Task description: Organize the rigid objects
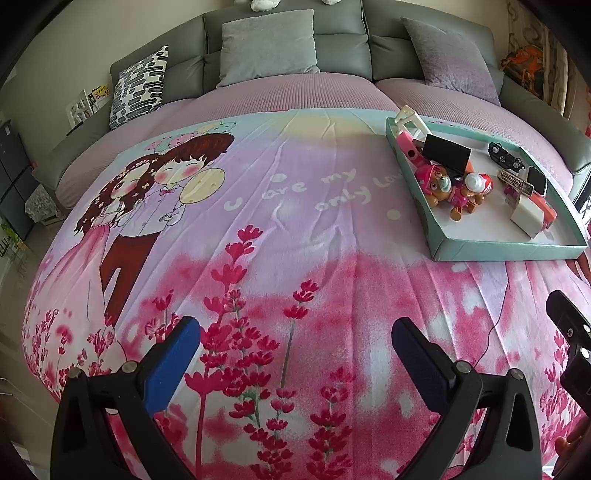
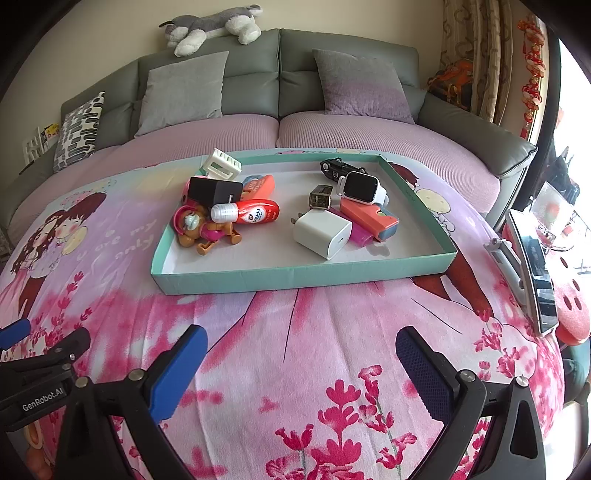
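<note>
Blue-padded, your left tongs (image 1: 295, 347) stand spread wide over the printed blanket (image 1: 258, 229) and grip nothing. Your right tongs (image 2: 301, 354) are likewise spread and empty, hovering above the pink flower print. In the right wrist view, the left tool appears at the lower left edge, beside the right one.

Ahead of your right tongs, and to the far right of your left tongs, a shallow teal tray (image 2: 295, 275) lies flat on the blanket. Its contents sit in two clusters:

- Left cluster: a pink-and-brown toy dog (image 2: 201, 230) lies on its side, touching a red bottle with a white cap (image 2: 251, 213). A black box (image 2: 214, 190) rests on top of them. A white slotted frame (image 2: 221, 166) leans on the far rim.
- Right cluster: a white charger cube (image 2: 323, 232) sits nearest you, prongs pointing left. Behind it lie a salmon-coloured block (image 2: 369, 216), a magenta item, a smartwatch (image 2: 362, 188), a small metallic cube (image 2: 319, 197) and what may be a black toy car (image 2: 338, 168); the view is too small to confirm.

Beyond the tray stands a grey sofa (image 2: 280, 85) with grey cushions and a plush dog (image 2: 214, 26) on its back.
</note>
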`<action>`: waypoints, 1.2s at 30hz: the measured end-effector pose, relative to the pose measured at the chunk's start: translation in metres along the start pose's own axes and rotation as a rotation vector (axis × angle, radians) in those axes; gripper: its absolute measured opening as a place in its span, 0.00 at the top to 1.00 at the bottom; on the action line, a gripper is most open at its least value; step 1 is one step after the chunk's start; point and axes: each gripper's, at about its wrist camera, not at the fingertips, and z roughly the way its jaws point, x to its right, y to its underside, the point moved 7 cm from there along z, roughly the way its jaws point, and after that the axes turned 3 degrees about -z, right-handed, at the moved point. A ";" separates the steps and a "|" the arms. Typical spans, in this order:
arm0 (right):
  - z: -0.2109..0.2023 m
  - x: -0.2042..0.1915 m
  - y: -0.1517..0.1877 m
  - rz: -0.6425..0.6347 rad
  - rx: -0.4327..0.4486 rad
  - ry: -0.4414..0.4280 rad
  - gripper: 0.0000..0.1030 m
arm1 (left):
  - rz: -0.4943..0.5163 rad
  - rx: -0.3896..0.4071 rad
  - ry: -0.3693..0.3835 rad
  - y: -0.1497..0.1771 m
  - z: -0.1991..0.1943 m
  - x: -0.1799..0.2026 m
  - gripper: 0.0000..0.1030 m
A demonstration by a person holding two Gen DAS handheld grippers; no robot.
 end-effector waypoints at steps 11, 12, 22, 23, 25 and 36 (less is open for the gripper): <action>0.002 0.000 0.001 -0.007 -0.009 0.002 0.00 | -0.009 0.002 -0.004 -0.001 -0.001 -0.001 0.00; 0.002 -0.001 0.001 -0.008 -0.010 0.002 0.00 | -0.010 0.004 -0.005 -0.001 -0.001 -0.001 0.00; 0.004 -0.001 0.001 -0.009 -0.015 0.003 0.00 | -0.011 0.006 -0.003 -0.001 -0.002 -0.001 0.00; 0.003 -0.001 0.001 -0.009 -0.014 0.003 0.00 | -0.011 0.005 -0.003 -0.001 -0.002 -0.001 0.00; 0.003 -0.001 0.001 -0.011 -0.010 0.004 0.00 | -0.012 0.004 -0.001 -0.001 -0.001 -0.001 0.00; 0.004 0.000 0.001 -0.009 -0.015 0.003 0.00 | -0.020 -0.006 0.003 -0.001 0.002 -0.003 0.00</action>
